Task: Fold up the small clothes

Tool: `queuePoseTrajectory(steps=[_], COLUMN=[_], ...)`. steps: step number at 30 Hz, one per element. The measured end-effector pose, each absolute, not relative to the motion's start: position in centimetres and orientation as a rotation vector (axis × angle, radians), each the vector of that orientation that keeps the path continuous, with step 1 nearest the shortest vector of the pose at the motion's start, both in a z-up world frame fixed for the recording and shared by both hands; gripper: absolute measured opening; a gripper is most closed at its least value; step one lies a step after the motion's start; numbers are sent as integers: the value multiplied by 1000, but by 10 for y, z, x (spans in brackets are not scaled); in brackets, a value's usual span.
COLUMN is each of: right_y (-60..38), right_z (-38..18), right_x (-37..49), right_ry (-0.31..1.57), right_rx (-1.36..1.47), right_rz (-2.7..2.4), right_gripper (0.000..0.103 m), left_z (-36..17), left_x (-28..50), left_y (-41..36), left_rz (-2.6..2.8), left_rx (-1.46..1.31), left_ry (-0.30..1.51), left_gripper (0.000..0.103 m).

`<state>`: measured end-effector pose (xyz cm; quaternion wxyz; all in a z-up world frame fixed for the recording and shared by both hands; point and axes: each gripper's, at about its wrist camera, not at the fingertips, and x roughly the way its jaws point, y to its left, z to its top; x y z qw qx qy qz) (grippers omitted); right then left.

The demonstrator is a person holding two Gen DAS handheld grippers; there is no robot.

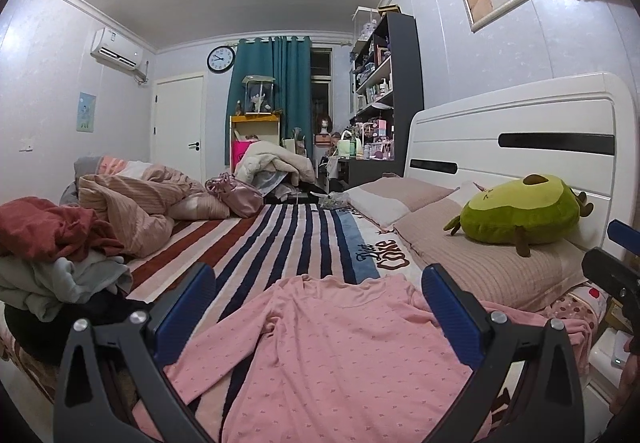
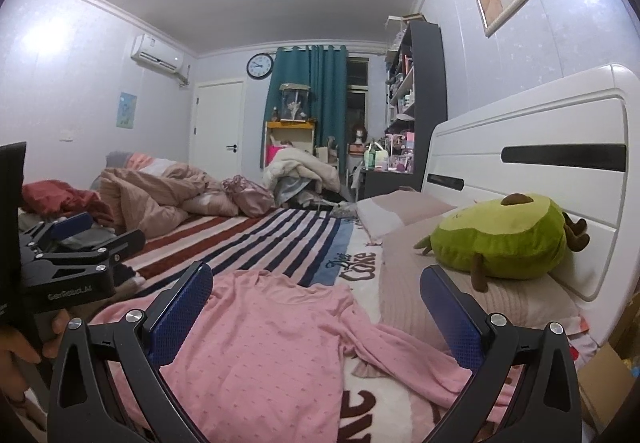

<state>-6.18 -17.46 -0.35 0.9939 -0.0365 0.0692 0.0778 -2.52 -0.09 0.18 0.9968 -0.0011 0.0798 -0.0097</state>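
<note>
Both claws spread wide, nothing pinched. Left gripper hangs above the pink top, the right gripper above the same top's right half. Can't tell if either pad touches fabric; looks like neither does.

Pink top lies spread on the striped blanket, at the near edge of the bed, collar end pointing away from me. Body mostly flat. One sleeve trails right toward the pillow, wrinkled; left sleeve runs along the body down toward the near left. No fold in it that I can see.

My read: task barely started on this piece. It's laid out, that's all. Left to do: sleeves in, sides over, bottom up.

More waiting: pile of clothes at the left of the bed, red and pale grey-green items bunched, none folded. No finished stack visible anywhere.

Avocado plush sits on the pillow, near the trailing sleeve but apart from it. Shouldn't interfere.

Left rig shows at the left edge of the right wrist view, hand on its handle.
</note>
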Motion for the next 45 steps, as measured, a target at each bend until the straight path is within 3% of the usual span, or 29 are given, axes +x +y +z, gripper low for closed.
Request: queuePoseTrajectory(steps=[37,45], right_y=[-163,-151], right_z=[-20,-48], right_x=[-47,-10], right_ry=[124,236], right_rx=[-48,10], right_rz=[215,292], right_gripper=[103,103], left_z=[-14,-36], left_x=[-12,3], left_y=[17,60], left_rz=[-1,47], left_rx=[-9,-62], left_ry=[198,298], left_gripper=[102,102])
